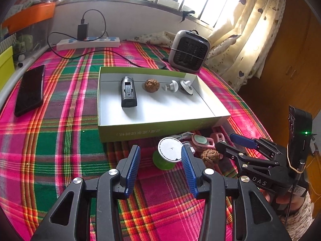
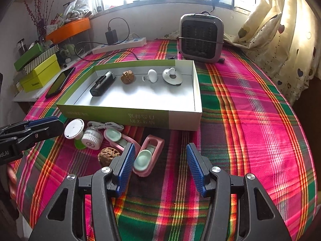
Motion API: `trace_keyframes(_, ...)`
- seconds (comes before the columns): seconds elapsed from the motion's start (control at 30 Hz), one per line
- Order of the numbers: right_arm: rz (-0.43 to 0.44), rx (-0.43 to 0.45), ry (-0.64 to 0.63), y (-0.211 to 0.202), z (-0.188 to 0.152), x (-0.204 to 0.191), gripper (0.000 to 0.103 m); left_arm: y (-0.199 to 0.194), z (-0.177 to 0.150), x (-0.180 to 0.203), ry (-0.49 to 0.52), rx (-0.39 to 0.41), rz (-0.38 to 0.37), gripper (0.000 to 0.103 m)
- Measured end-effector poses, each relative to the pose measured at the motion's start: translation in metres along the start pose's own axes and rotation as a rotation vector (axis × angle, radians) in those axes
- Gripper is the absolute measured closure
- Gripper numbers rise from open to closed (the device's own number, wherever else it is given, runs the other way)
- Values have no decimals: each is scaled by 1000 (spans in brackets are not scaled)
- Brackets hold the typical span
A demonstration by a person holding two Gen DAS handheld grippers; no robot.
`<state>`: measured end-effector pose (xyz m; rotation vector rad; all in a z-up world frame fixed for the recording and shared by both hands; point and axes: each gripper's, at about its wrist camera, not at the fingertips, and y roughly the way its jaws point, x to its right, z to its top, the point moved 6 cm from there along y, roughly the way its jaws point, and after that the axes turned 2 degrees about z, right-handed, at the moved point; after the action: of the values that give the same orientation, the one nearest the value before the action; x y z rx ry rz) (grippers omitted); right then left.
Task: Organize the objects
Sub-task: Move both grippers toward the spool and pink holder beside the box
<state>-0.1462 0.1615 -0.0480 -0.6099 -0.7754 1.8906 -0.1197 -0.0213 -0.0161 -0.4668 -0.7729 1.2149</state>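
In the left view, the left gripper (image 1: 160,166) is open around a green spool (image 1: 167,156), with a walnut (image 1: 210,155) beside it and "DAS" on the right gripper (image 1: 238,142). In the right view, the right gripper (image 2: 159,168) is open by a pink clip (image 2: 147,156); the box (image 2: 180,118) holds 4 things.

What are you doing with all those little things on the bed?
A person is sorting small things into the green-and-white box. A black gadget, a walnut and two white knobs already sit inside in a row. The left hand-held gripper is open around a green spool; the right hand-held gripper, open, sits by a pink case. Nothing is gripped.
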Motion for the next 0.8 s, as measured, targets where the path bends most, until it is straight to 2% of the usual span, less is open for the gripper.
trace_keyframes(0.23,-70,-18,-28,0,-3,8,49,4,-3,9,19,-14,-22,62)
trace_keyframes(0.47,-28,-58,-28,8,-4,8,49,12,-4,10,28,-30,-11,62)
trace_keyframes(0.8,-13,-66,-67,16,2,4,49,25,-2,10,39,-47,20,61)
